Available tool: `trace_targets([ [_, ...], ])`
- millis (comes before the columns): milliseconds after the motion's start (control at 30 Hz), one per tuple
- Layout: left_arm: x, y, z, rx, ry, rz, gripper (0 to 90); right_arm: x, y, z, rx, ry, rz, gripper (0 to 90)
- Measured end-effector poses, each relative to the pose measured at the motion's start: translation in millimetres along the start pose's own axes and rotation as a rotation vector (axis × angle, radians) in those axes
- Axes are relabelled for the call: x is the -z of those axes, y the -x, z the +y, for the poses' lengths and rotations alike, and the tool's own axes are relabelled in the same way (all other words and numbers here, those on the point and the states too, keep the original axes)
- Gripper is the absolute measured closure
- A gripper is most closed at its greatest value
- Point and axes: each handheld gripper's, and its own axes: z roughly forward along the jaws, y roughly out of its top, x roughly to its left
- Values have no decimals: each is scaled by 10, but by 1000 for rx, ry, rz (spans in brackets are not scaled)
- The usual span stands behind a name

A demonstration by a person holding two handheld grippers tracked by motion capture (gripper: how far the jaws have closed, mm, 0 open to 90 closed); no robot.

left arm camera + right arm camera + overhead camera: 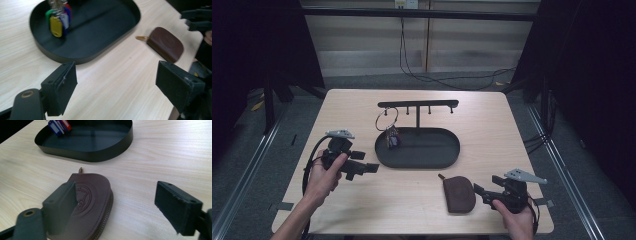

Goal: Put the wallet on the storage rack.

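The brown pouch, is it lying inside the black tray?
No, the brown pouch lies on the bare wooden table, apart from the black tray and nearer the person.

pouch (92, 197): brown (embossed emblem) | tray (105, 155): black | tags (58, 18): yellow, blue, red, green

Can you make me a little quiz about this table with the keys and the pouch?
1. True or false: the key ring hangs from a peg of the black rack.
2. What lies nearest the right gripper? A) brown zip pouch B) black oval tray C) key tags
3. Fill in: the left gripper has its fingers ____ with nothing between them.

Key: 1 true; 2 A; 3 open.
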Motion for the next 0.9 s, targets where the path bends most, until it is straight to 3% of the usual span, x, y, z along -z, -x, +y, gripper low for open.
trace_targets([
  [233,-63,13,-311,0,9,17,160,-15,-14,7,-16,-3,10,177],
  [333,-127,-6,-480,55,10,-13,160,-25,-35,8,-9,-8,10,177],
  [400,-155,6,-532,59,-11,-13,160,-33,-37,20,-8,-12,1,177],
  [600,-75,98,-680,13,8,-10,160,-22,-25,88,-20,-17,4,219],
  [767,-27,149,-836,-10,60,6,160,-30,-60,167,0,-84,27,190],
  [900,-57,154,-938,-12,47,-33,160,-88,-85,211,0,-142,43,206],
])
